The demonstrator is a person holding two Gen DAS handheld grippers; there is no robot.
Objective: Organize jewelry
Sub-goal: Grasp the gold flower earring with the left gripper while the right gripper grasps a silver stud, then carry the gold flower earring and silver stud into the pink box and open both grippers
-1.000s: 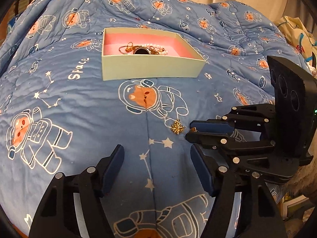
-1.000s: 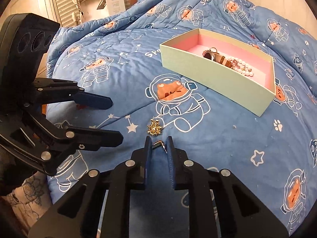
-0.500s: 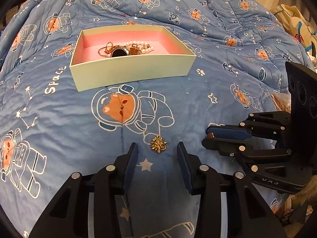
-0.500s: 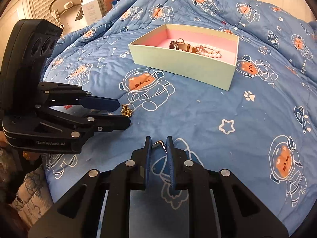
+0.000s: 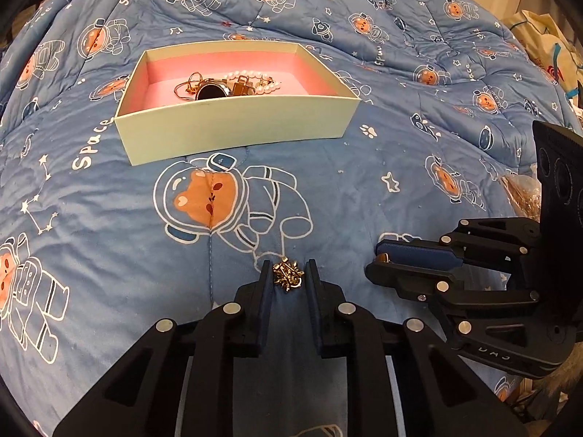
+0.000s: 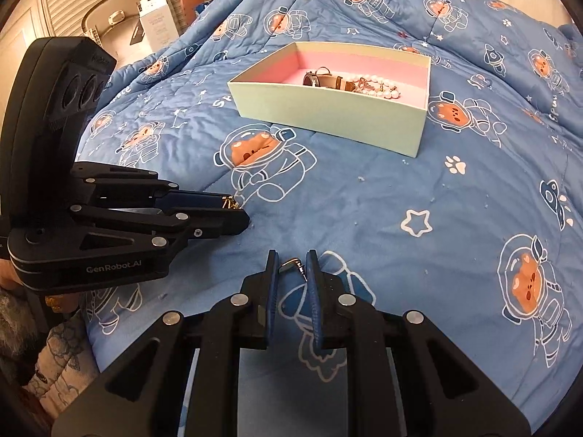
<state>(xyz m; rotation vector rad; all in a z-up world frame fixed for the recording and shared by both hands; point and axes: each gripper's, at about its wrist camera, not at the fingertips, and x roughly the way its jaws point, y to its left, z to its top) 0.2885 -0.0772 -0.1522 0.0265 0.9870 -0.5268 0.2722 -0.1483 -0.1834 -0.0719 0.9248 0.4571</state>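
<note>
Between the fingertips of the left gripper (image 5: 288, 276) sits a small gold brooch (image 5: 288, 276), both pads touching its sides, jaws narrow and clamped on it. The brooch still rests on the blue quilt (image 5: 109, 218), just below the foot of a printed astronaut bear.

From the right-wrist view the same left gripper (image 6: 237, 211) comes in from the left, fingertips low on the quilt, gold just visible at the tips.

Right gripper (image 6: 292, 266): jaws narrow, pinching a small metal earring (image 6: 291, 264) near the tips, with its pin pointing to the right pad. It hovers above the quilt; in the left-wrist view it sits just right of the left gripper, a gold speck at its tip (image 5: 382, 256).

Ahead of both tools, well apart from them, is an open pale green box (image 5: 237, 127) with a pink lining. Inside: a watch (image 5: 211, 91), a pearl string (image 5: 262, 85) and gold pieces in a tangle near the middle. The right-wrist view shows the same box (image 6: 328, 116), with the watch (image 6: 320, 79) left of the pearls.

Far left of the right tool, past the bed edge: a white carton (image 6: 158, 18) against a slatted wall.
</note>
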